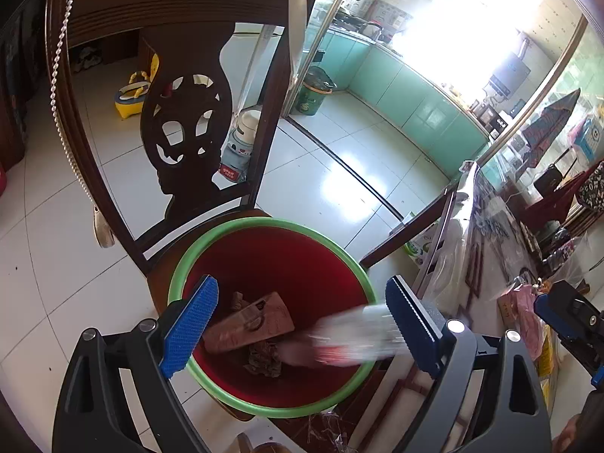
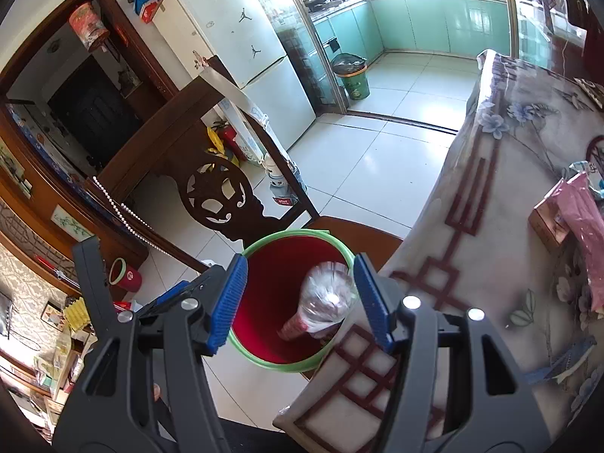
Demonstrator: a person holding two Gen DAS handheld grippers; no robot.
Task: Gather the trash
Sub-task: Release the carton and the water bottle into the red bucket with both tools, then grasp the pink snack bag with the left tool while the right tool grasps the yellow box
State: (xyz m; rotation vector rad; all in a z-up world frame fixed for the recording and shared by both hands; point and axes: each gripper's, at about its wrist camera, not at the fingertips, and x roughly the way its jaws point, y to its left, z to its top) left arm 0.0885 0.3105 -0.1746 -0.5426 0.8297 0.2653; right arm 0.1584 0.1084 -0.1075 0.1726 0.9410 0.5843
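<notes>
- My left gripper (image 1: 302,324) sits low in the left wrist view with its jaws spread wide. Nothing is clamped between them.
- A clear plastic bottle (image 1: 353,339) with a red label shows as a motion-blurred streak at lower centre, just beside the right-hand blue pad (image 1: 409,322). I cannot tell whether it touches that pad. It lies over the mouth of the bin.
- The bin (image 1: 177,275), red inside with a green rim, fills the lower middle of that view and stands on the seat of a dark wooden chair (image 1: 170,11).
- Already in the bin: a brown carton (image 1: 251,322) lying tilted, and crumpled brownish scraps (image 1: 264,360) under it.
- Right wrist view: my right gripper (image 2: 302,302) is at lower centre, jaws apart and empty. The same bottle (image 2: 324,300) appears between the pads in the picture but farther off, inside the bin's mouth, cap end down, base toward the camera.
- The bin's green rim (image 2: 264,243) stands just beside the corner of the table (image 2: 472,226), which has a floral cover with dark red line patterns.
- On the table, right edge of that view: a pink plastic bag (image 2: 581,222) lying over a small brown box (image 2: 545,224).
- In the left wrist view, part of the right gripper shows at the far right edge, near the pink bag.
- Upper background: white fridge (image 2: 241,37) and a second, green bin (image 2: 353,75) at the kitchen doorway.
</notes>
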